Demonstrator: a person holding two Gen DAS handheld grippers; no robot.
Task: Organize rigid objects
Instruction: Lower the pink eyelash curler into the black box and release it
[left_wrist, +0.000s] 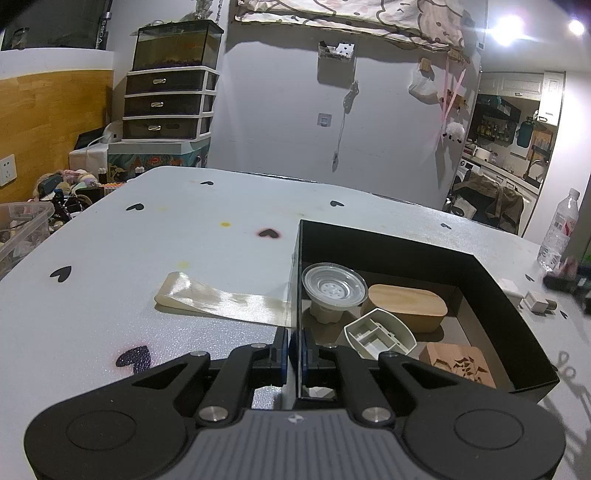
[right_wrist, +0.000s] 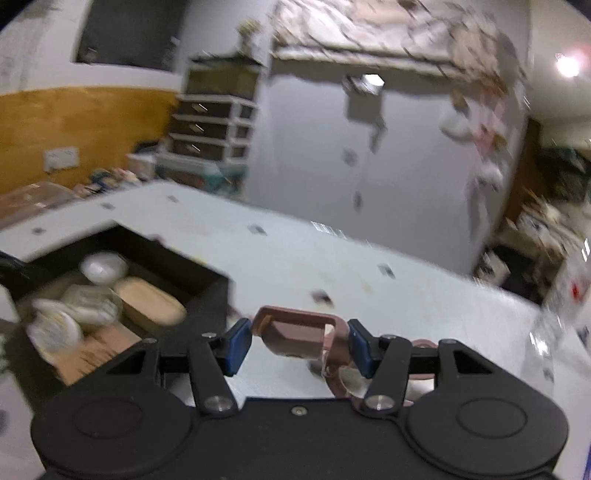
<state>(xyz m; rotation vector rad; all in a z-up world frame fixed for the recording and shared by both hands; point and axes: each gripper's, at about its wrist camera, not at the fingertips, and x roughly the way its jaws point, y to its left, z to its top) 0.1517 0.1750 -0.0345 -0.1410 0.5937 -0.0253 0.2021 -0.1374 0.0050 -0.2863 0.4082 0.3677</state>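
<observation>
The jaws of the left gripper (left_wrist: 294, 349) are pressed together on the left wall of the black box (left_wrist: 495, 284); those of the right gripper (right_wrist: 299, 345) hold a brown rigid object (right_wrist: 295, 334) above the white table (right_wrist: 332, 258), right of the box. Inside the box are a metal strainer (left_wrist: 334, 284), an oval wooden container (left_wrist: 406, 304), a white plastic holder (left_wrist: 380, 334) and a carved wooden block (left_wrist: 458, 363).

The open black cardboard box (left_wrist: 480, 269) sits on the white heart-print table (left_wrist: 147, 236), right of a clear curled tape strip (left_wrist: 221, 299). Inside it – round metal strainer dish (left_wrist: 334, 285) at the back left, oval wooden lidded container (left_wrist: 406, 302) just right of it, white plastic divided tray (left_wrist: 380, 334) in front, carved wooden block (left_wrist: 458, 363) nearest.
</observation>
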